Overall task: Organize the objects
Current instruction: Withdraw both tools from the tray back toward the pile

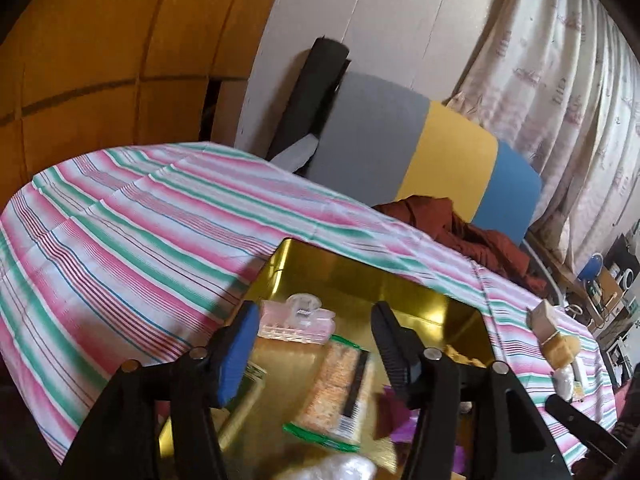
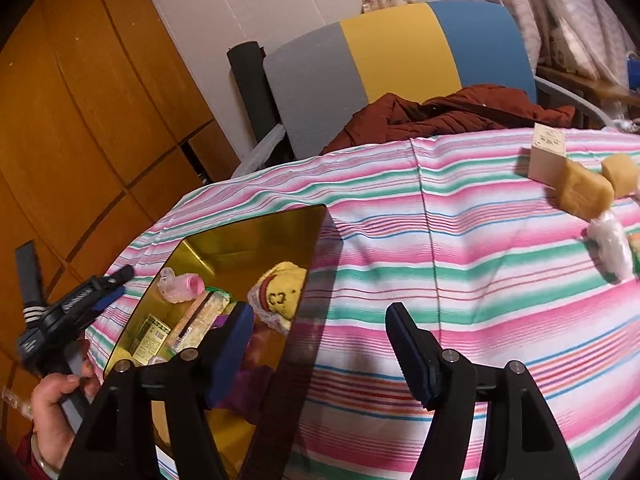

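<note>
Left gripper [image 1: 312, 344] agape over gold tin [image 1: 400, 292]

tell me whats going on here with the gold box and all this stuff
A person holds a gripper in each hand, sorting small items into a gold tin on a striped cloth. The left gripper hangs open above the tin; the right gripper is open and empty beside it. Tan blocks and a small carton wait outside.

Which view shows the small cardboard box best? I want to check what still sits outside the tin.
The right wrist view: the cardboard box stands sharp on the striped cloth, label visible. The left wrist view shows it only small near the edge, without detail.
</note>
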Demonstrator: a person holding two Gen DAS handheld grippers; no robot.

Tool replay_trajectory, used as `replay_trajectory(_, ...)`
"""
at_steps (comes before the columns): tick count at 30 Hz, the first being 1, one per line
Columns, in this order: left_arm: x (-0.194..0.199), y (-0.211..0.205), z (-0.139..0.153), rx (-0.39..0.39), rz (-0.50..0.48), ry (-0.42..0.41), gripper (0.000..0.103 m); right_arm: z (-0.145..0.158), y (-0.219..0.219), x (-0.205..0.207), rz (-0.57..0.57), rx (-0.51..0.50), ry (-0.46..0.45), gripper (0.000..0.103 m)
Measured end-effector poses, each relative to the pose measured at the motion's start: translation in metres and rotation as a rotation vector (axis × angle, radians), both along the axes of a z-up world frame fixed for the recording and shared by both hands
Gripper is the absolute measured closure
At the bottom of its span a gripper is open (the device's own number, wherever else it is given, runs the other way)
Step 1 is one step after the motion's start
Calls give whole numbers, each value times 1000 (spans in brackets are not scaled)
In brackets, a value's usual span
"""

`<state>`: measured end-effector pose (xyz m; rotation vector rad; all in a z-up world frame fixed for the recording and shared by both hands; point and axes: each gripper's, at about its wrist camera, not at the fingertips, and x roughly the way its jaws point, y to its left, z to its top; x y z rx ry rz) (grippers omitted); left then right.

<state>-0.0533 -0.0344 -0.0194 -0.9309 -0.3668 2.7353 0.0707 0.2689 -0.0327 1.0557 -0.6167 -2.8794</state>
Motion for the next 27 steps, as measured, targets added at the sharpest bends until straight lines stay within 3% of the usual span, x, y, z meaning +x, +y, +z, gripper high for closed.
replay_trajectory(5, 22, 21, 5, -26, -50, 14, 42, -6, 9, 5, -21, -8, -12, 32)
replay_trajectory(14, 58, 79, 11, -66, -225, 41, 42, -12, 32, 18, -74, -7, -23, 28)
replay_trajectory(27, 106, 167, 0, -104, -505, -8, 42, -33, 86, 46, -173, 8, -88, 25)
